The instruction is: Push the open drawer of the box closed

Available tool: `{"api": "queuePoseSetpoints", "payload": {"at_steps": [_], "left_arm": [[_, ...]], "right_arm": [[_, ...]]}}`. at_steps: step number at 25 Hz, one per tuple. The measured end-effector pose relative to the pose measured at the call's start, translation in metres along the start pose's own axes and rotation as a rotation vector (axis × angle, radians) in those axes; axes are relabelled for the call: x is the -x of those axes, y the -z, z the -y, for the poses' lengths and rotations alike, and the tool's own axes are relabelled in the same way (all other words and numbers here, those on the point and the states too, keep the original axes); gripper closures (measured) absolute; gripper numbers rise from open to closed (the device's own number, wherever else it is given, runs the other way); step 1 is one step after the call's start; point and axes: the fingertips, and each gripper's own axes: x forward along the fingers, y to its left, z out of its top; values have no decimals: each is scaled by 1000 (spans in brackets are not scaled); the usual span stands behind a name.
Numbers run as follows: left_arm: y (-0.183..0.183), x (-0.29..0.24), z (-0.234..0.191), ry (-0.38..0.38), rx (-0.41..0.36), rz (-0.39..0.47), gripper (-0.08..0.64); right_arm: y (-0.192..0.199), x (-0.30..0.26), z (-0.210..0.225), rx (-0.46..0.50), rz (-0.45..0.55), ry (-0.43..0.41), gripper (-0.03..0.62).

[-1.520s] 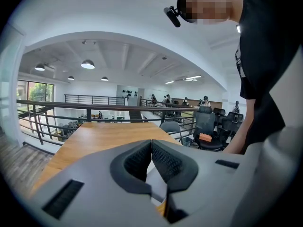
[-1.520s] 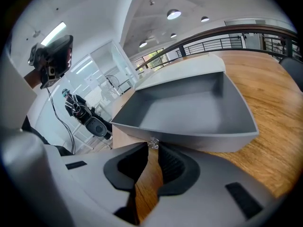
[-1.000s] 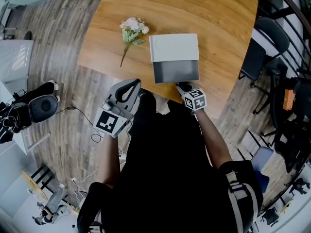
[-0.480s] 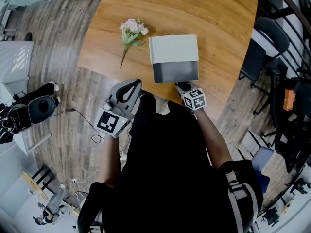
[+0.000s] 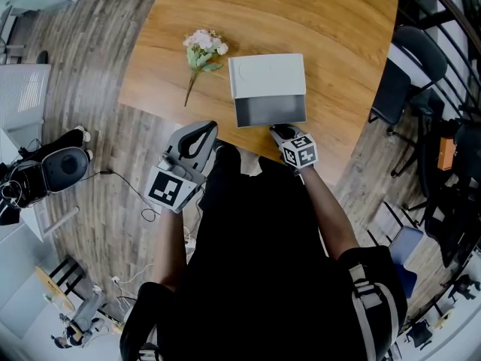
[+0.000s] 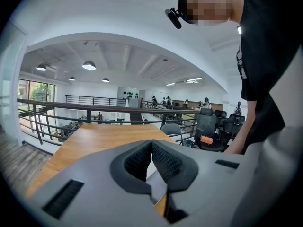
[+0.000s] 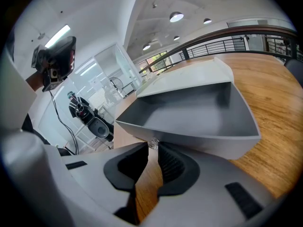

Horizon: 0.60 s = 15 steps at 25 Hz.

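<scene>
Near the front edge of the wooden table (image 5: 331,43) sits the white box (image 5: 267,75), its grey drawer (image 5: 270,111) pulled out toward the person. The drawer slides along the line running from the person to the far side of the table, and its open mouth faces up. Its front wall lies crosswise, left to right, and the whole box is turned very slightly off square.

At the middle of that front wall is a small clear knob (image 7: 152,144). The right gripper (image 5: 279,132) meets the drawer there, its jaws drawn in to a narrow gap with the knob pinched between their tips.

Compared with a second ago, the drawer's front has slid a little way into the box, so less of the grey interior shows, and the right gripper has gone forward with it. The drawer is not yet fully in.

The left gripper (image 6: 151,143) hangs off the table's near-left edge, over the plank floor (image 5: 90,81), jaw tips pressed together on nothing, where it was before. A sprig of pale flowers (image 5: 203,51) lies on the table just left of the box.
</scene>
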Motion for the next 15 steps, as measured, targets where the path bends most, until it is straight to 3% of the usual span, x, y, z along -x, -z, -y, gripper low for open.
{"api": "queuePoseSetpoints", "payload": {"at_steps": [15], "left_arm": [[-2,2,-4,-10,-3,2,537]], "right_arm": [[-11,-7,4,-10,4,1,512]]}}
